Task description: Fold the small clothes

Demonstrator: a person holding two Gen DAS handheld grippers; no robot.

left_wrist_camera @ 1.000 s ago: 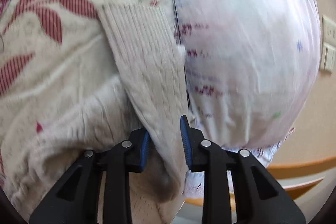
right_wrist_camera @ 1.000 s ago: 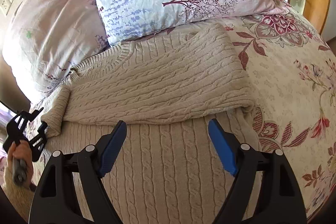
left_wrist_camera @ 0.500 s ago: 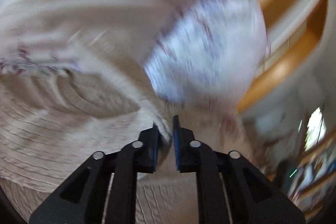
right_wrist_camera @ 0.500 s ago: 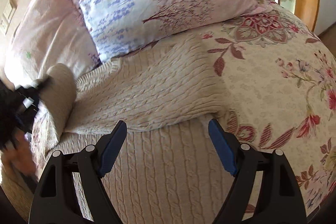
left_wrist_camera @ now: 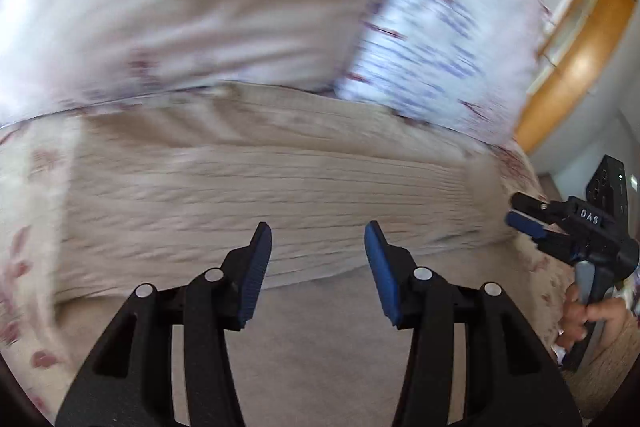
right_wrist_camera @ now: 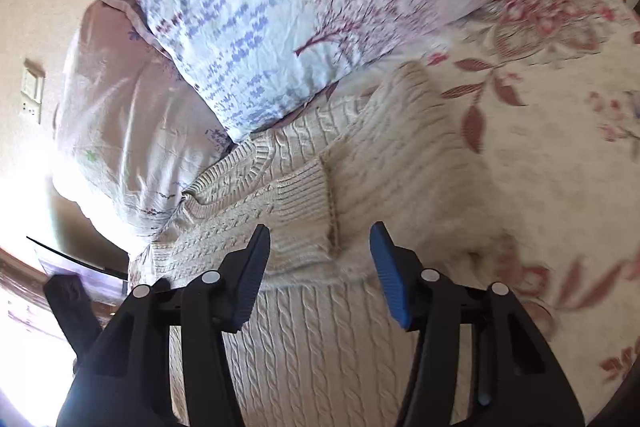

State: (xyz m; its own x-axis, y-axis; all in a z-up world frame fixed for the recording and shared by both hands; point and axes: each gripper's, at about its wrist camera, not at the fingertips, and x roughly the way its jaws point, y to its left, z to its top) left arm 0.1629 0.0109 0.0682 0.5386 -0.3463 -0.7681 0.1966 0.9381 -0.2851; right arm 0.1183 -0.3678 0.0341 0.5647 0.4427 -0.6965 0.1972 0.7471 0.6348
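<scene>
A cream cable-knit sweater [right_wrist_camera: 320, 339] lies flat on the bed, both sleeves folded across its body; a ribbed cuff [right_wrist_camera: 304, 211] lies just ahead of my right gripper. My right gripper [right_wrist_camera: 318, 267] is open and empty above the sweater's middle. In the left wrist view the sweater [left_wrist_camera: 260, 187] is blurred, and my left gripper [left_wrist_camera: 318, 271] is open and empty above it. The right gripper [left_wrist_camera: 568, 227] shows at the right edge there, held by a hand.
Two floral pillows [right_wrist_camera: 304, 7] lie against the sweater's collar end. A floral bedspread [right_wrist_camera: 560, 147] covers the bed to the right. A wooden headboard [left_wrist_camera: 576, 59] stands behind the pillows. A wall switch plate [right_wrist_camera: 32, 91] is at the left.
My left gripper carried the sleeve over the sweater's body, let it go and opened. My right gripper moved closer to the sweater's upper part and stayed open.
</scene>
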